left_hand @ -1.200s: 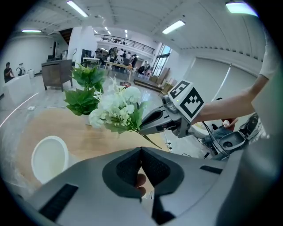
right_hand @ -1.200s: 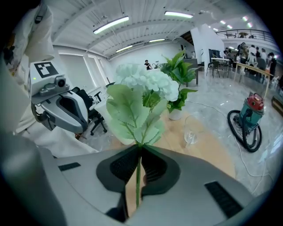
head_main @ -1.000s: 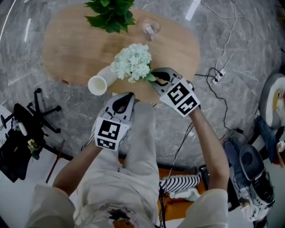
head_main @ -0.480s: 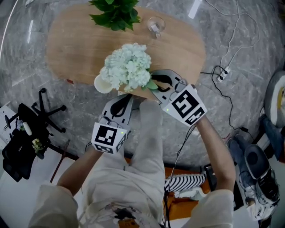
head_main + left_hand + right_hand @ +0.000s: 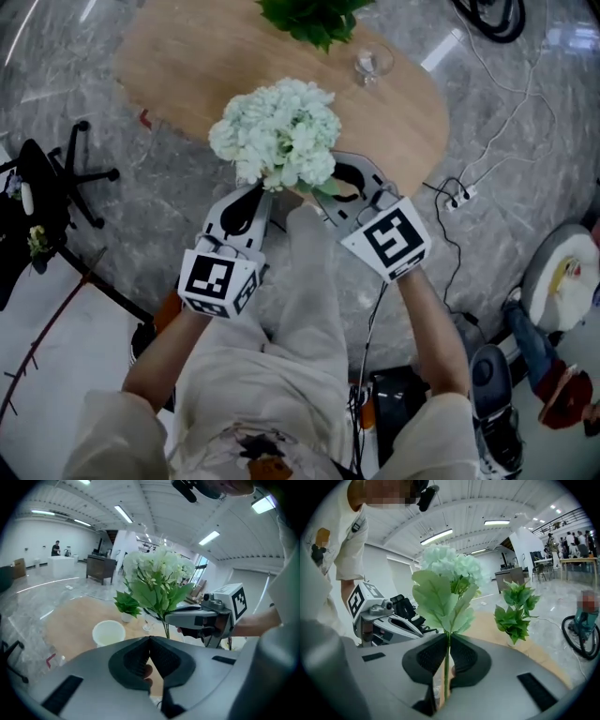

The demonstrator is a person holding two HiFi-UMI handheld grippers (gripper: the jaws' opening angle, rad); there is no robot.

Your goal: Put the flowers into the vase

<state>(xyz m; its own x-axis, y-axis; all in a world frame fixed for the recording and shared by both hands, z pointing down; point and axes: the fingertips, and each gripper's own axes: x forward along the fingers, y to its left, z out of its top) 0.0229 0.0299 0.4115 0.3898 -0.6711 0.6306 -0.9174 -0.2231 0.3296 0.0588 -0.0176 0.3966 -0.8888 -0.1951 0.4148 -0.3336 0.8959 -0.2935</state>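
Observation:
The white hydrangea flowers (image 5: 277, 131) stand upright above the wooden table (image 5: 178, 61). My right gripper (image 5: 316, 191) is shut on their thin green stem (image 5: 447, 665), which runs down between the jaws. In the right gripper view the flowers (image 5: 451, 566) and their leaves fill the middle. My left gripper (image 5: 253, 194) is just left of the stem, its jaws shut on nothing. The white vase (image 5: 108, 632) lies open-mouthed on the table in the left gripper view, left of the stem. In the head view the flowers hide it.
A potted green plant (image 5: 314, 14) and a clear glass (image 5: 370, 64) stand at the table's far side. An office chair base (image 5: 66, 183) is on the marble floor at the left. Cables and a power strip (image 5: 459, 194) lie at the right.
The right gripper has lifted the flowers off the table, and they now cover the vase in the head view. The left gripper has risen and moved in beside the stem.

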